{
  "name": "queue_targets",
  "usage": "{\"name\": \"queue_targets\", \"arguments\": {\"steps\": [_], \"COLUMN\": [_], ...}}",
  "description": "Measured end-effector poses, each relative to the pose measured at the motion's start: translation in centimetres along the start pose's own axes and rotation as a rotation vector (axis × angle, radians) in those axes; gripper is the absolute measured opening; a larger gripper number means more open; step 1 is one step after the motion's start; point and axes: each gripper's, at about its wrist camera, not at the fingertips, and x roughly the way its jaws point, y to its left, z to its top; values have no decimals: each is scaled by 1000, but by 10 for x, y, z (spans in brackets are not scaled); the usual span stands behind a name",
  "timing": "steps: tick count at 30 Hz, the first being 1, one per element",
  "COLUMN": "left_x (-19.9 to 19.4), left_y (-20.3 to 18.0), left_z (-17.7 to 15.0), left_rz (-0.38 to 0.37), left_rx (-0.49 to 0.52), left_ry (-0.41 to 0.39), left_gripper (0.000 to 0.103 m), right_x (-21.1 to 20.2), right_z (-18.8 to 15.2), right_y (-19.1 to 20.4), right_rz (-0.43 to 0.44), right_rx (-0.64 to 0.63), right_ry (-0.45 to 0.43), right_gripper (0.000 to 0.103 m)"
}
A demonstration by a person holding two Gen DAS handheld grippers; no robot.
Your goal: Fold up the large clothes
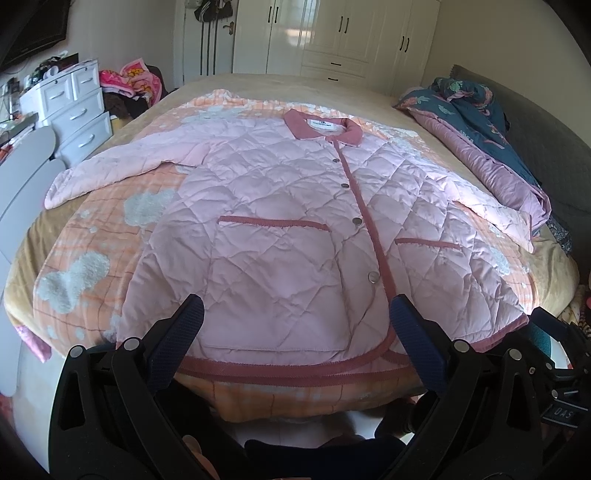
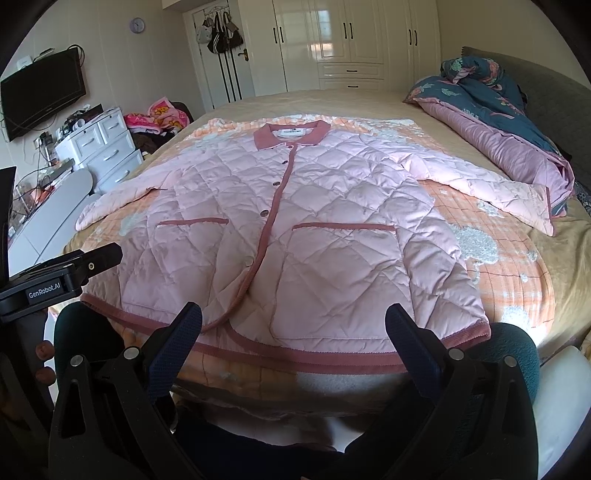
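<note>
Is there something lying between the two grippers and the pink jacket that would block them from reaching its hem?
Nothing visible blocks them. The pink quilted jacket lies flat and buttoned on the bed, its hem directly ahead of the open left hand-held gripper and the open right hand-held gripper. The rolled quilt lies off to the right.

My view across a wide tan-covered bed [image 2: 369, 101], glossy white built-in wardrobe [image 2: 351, 40] behind, white plastic drawer chest [image 2: 107, 147] at left, black wall-mounted television [image 2: 40, 92], round grey wall clock [image 2: 137, 25], crumpled dark floral quilt [image 2: 491, 107] at right, daylight on the doors.
</note>
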Motion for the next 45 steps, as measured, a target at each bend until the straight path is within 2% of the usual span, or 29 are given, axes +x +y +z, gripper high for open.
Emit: {"name": "queue_targets", "arguments": {"steps": [27, 33, 45], "left_x": [-5, 0, 25], "left_y": [0, -1, 3], "left_z": [6, 11, 49], "left_rz": [-6, -13, -15], "left_rx": [4, 9, -12], "left_ry": [0, 4, -6], "left_gripper": [95, 95, 95], "right_x": [6, 15, 37], "right_z": [0, 14, 60], "right_y": [4, 6, 1], "right_rz": [7, 13, 27], "right_rx": [-4, -17, -14], "right_ry": [17, 29, 48], "right_gripper": [99, 99, 99]}}
